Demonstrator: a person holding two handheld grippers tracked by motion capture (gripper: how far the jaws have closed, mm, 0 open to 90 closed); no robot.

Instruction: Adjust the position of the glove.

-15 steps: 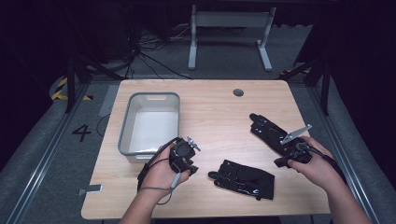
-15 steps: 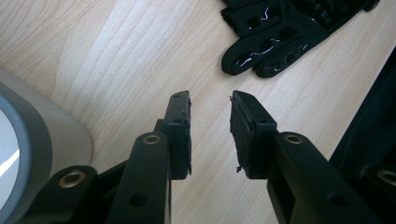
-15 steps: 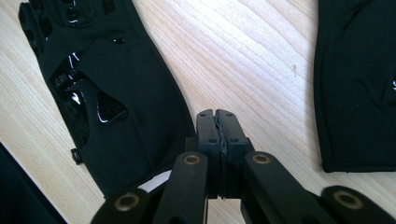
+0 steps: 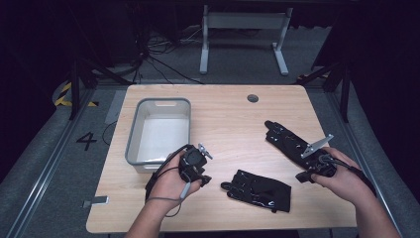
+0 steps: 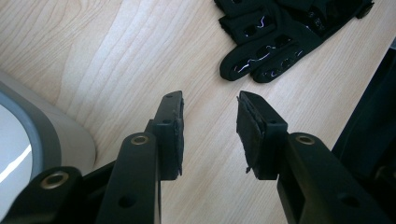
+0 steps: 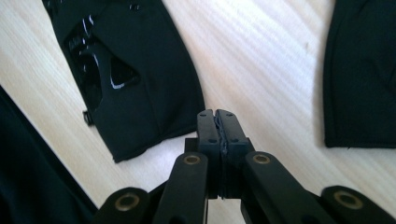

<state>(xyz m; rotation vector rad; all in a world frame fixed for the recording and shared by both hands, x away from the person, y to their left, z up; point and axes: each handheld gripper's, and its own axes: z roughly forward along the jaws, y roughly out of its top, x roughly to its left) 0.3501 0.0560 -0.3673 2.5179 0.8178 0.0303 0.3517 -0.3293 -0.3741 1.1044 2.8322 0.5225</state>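
We record the high view as dim at its borders, the floor and surroundings near black, while overhead light falls evenly on the table (image 4: 228, 114), leaving only soft, short shadows. We see the image slightly soft throughout. In the gripper views we note brighter wood, specular glints on the glove (image 5: 275, 42), a white glare on the bin (image 5: 28, 140), and mild blur at the nearest jaw parts.

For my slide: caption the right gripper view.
Shut right gripper poised over the wooden table between two black gloves.
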